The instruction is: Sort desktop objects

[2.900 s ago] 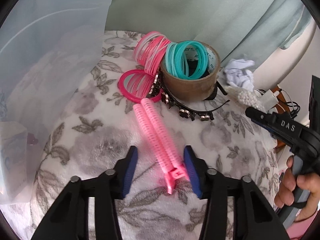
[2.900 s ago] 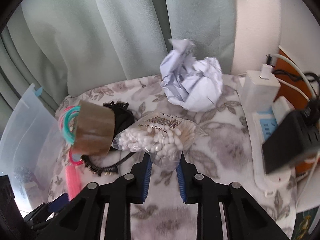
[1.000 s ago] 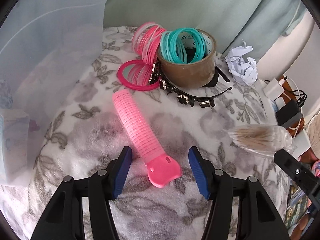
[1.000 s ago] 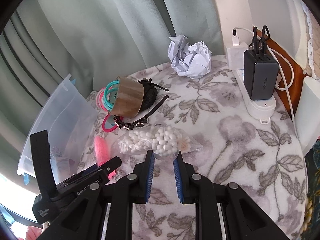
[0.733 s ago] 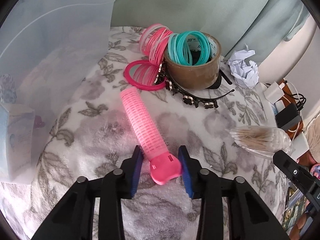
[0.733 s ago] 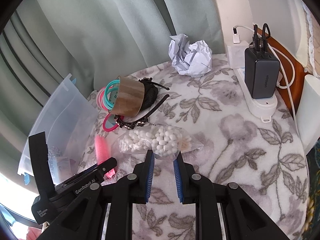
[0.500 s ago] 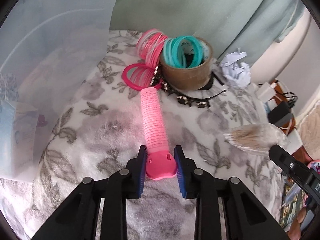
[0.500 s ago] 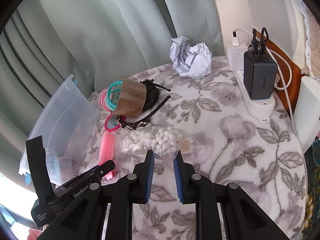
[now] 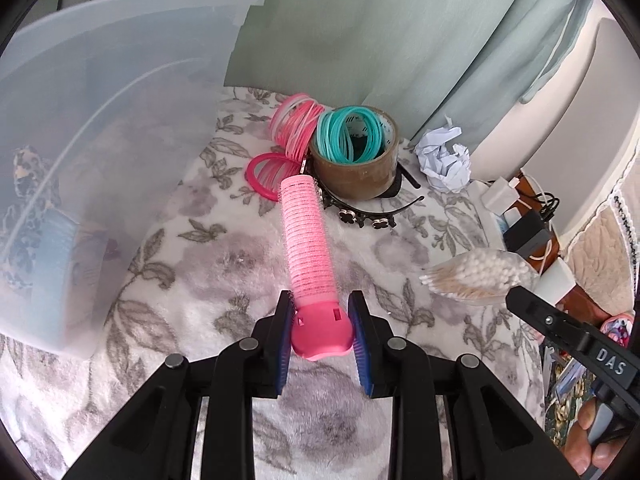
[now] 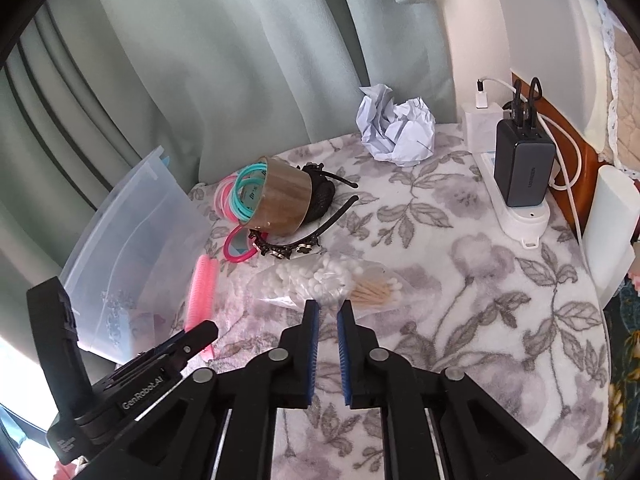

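Since a second ago the left gripper (image 9: 320, 326) has closed on the roller's (image 9: 307, 240) pink tab and raised it clear of the cloth (image 9: 224, 264); the right gripper (image 10: 328, 316) has just closed further, pinching the swab bag (image 10: 320, 280). Step in hand: carrying. Next, I judge, a swing left over the bin (image 9: 100, 128). The roller's long axis points away, toward the tape (image 9: 354, 160)

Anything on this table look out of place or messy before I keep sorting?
One thing stands out: a crumpled paper ball lies at the back edge by the curtain, rubbish among the hair things. The teal bangles are stuffed inside the brown tape roll, which sits on a black headband. Nothing looks spilled or broken.
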The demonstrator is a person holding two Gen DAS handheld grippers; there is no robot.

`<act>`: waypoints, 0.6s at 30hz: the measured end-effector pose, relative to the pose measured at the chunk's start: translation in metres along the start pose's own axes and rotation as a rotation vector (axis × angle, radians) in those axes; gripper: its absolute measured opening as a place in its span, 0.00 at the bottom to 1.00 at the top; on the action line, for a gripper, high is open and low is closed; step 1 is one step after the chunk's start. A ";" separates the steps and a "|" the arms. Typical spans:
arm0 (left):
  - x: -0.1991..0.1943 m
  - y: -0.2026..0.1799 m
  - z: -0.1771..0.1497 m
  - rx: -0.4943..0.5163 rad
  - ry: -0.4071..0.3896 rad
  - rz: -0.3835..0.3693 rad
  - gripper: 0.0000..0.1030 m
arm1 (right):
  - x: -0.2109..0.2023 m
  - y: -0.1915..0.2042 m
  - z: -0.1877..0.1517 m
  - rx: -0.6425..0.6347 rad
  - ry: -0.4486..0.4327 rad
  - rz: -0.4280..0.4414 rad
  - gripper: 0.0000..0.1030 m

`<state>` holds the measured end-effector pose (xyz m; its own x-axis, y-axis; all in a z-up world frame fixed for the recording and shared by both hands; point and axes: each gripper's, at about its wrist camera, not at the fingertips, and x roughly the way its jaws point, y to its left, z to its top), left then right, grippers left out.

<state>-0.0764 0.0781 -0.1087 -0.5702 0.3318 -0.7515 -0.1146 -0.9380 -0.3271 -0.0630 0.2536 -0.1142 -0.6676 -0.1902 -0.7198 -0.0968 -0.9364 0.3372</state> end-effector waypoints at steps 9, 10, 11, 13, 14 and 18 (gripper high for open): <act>-0.019 -0.004 0.002 0.026 -0.037 -0.050 0.27 | -0.016 0.002 0.001 -0.012 -0.046 0.010 0.01; -0.021 -0.005 0.002 0.029 -0.040 -0.056 0.27 | -0.018 0.001 0.002 -0.008 -0.052 0.014 0.01; -0.023 -0.006 0.002 0.033 -0.044 -0.064 0.27 | -0.020 0.002 0.002 -0.008 -0.059 0.017 0.01; -0.028 -0.007 0.003 0.037 -0.052 -0.076 0.27 | -0.026 0.004 0.003 -0.015 -0.077 0.018 0.01; -0.030 -0.007 0.004 0.039 -0.057 -0.080 0.27 | -0.030 0.005 0.004 -0.018 -0.089 0.019 0.01; -0.044 -0.010 0.008 0.047 -0.086 -0.101 0.27 | -0.041 0.007 0.007 -0.022 -0.119 0.028 0.01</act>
<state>-0.0561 0.0716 -0.0678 -0.6212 0.4165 -0.6638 -0.2118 -0.9048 -0.3694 -0.0409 0.2573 -0.0781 -0.7525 -0.1809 -0.6332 -0.0621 -0.9377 0.3417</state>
